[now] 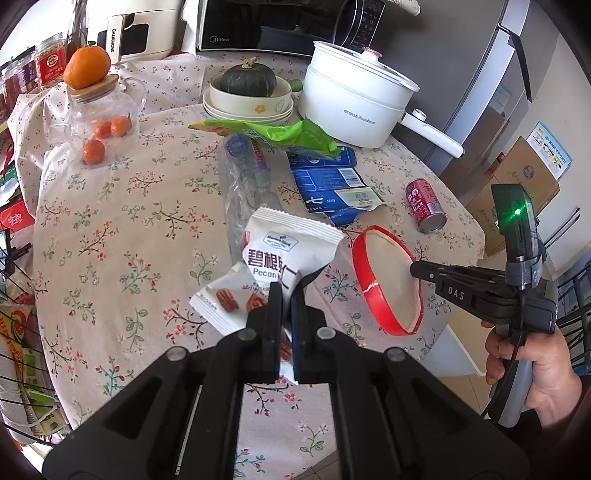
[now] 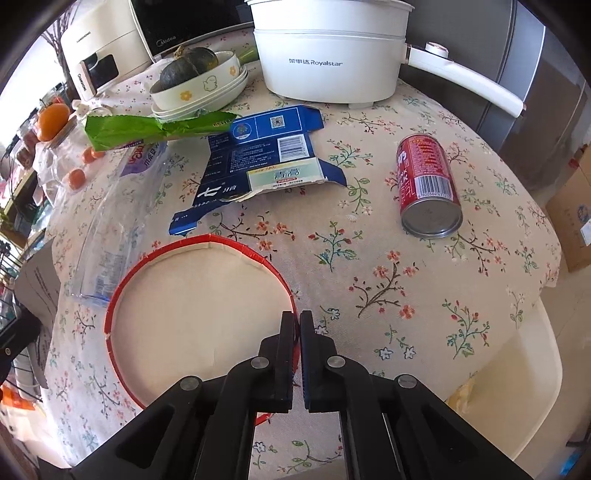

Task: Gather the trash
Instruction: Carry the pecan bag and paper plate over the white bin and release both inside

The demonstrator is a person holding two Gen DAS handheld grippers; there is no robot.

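My left gripper (image 1: 286, 291) is shut on a white pecan snack wrapper (image 1: 280, 254), which hangs crumpled above the floral tablecloth. My right gripper (image 2: 297, 319) is shut on the rim of a round red-edged lid (image 2: 192, 306); in the left wrist view that gripper (image 1: 415, 267) pinches the lid (image 1: 384, 284) tilted off the table. Other trash lies on the table: a flattened blue carton (image 2: 258, 166), a red can (image 2: 424, 181) on its side, a green wrapper (image 2: 147, 127) and a clear plastic bag (image 2: 122, 206).
A white electric pot (image 2: 328, 55), stacked bowls holding a dark squash (image 2: 192, 79), a microwave (image 1: 266, 26) and a glass jar with an orange on top (image 1: 92, 92) crowd the far side. The table edge (image 2: 543, 291) drops off at right. A hand (image 1: 532, 376) holds the right gripper's handle.
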